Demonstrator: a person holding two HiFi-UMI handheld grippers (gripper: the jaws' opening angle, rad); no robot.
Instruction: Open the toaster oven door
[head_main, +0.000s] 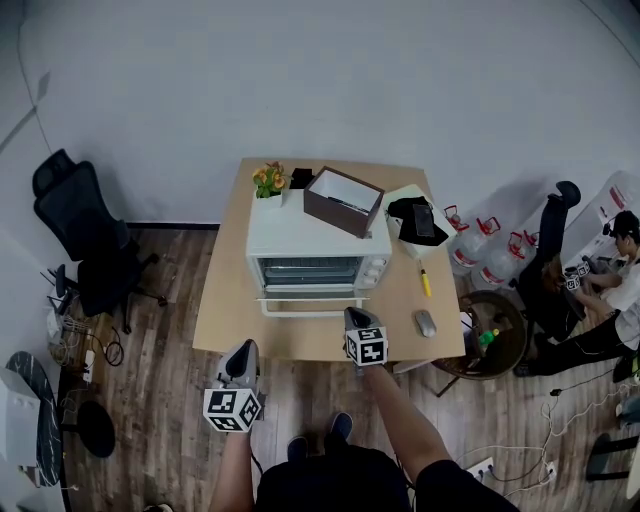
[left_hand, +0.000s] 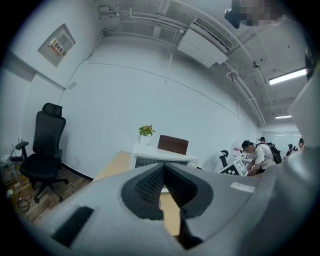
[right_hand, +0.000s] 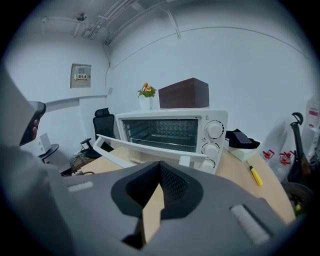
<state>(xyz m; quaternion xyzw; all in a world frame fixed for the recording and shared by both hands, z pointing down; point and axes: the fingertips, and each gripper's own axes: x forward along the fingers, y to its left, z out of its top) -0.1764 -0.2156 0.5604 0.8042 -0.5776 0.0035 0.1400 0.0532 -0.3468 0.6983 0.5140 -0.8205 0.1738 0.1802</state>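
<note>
Your grey plastic left gripper (head_main: 243, 352) and right gripper (head_main: 357, 316) had their ribbed black pads pressed together on nothing, near the front edge of the pale wooden table (head_main: 225, 310). Just ahead, the boxy white toaster oven (head_main: 318, 240) had its glass door (head_main: 312, 300) dropped open, showing a wire rack (right_hand: 165, 131). On top stood a brown box (head_main: 343, 200) and a potted plant (head_main: 269, 182). Beyond lay the plank floor (head_main: 170, 300) and a black office chair (head_main: 85, 245).
</note>
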